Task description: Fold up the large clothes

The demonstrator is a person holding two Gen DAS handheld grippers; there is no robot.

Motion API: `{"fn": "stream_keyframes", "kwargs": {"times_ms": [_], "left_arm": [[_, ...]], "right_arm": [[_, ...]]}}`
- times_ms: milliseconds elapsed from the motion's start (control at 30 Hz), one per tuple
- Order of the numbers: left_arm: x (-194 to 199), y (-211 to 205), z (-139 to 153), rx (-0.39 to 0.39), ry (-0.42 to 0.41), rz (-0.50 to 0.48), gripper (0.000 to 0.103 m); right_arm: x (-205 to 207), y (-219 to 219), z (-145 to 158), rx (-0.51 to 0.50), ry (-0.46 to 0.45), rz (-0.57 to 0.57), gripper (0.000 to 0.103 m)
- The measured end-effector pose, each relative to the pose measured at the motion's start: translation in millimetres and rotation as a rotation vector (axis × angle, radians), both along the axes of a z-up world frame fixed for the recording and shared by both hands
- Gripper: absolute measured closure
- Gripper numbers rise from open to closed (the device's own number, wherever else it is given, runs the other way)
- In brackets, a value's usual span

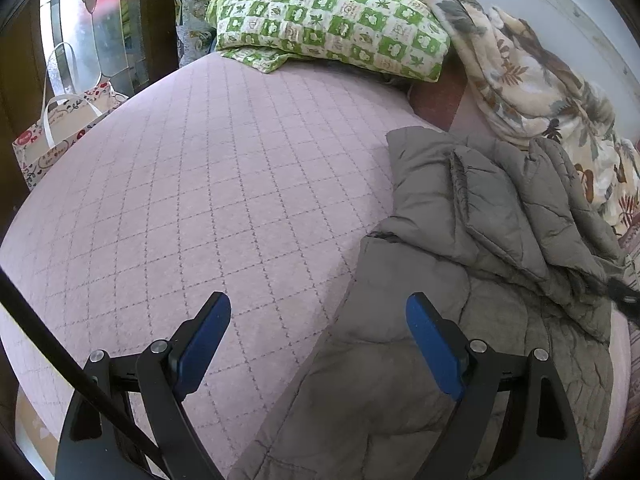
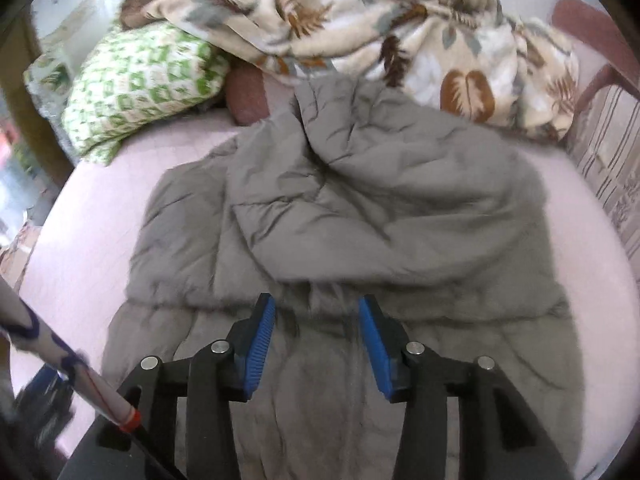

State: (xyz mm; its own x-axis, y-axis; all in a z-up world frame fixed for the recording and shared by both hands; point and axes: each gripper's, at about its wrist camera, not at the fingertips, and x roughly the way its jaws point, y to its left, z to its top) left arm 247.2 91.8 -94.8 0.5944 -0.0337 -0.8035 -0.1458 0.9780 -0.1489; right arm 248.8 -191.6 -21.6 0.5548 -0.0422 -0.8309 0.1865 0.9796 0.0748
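A large grey quilted jacket (image 2: pixel 360 208) lies crumpled on a pink quilted bed (image 2: pixel 80 240), with one part folded over its upper half. In the left wrist view the jacket (image 1: pixel 460 260) fills the right side. My left gripper (image 1: pixel 318 312) is open wide and empty, above the jacket's left edge where it meets the pink bed (image 1: pixel 200 180). My right gripper (image 2: pixel 316 312) is open and empty, just above the middle of the jacket near its lower half.
A green-and-white checked pillow (image 1: pixel 332 16) and a leaf-print blanket (image 2: pixel 400 28) lie at the head of the bed. A printed bag (image 1: pixel 60 132) stands beside the bed at left. A dark red chair (image 2: pixel 592 40) stands at right.
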Motion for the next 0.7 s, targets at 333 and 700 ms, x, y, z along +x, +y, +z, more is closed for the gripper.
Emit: {"fn": "stream_keyframes", "kwargs": {"times_ms": [333, 700], "left_arm": [[-3.9, -8.1, 3.1, 0.016, -0.034, -0.016, 0.014], [5.1, -6.6, 0.9, -0.002, -0.01, -0.027, 0.014]], "right_arm": [[19.1, -50.2, 69.1, -0.124, -0.122, -0.141, 0.042], [96.9, -77.6, -46.2, -0.018, 0.158, -0.23, 0.042]]}}
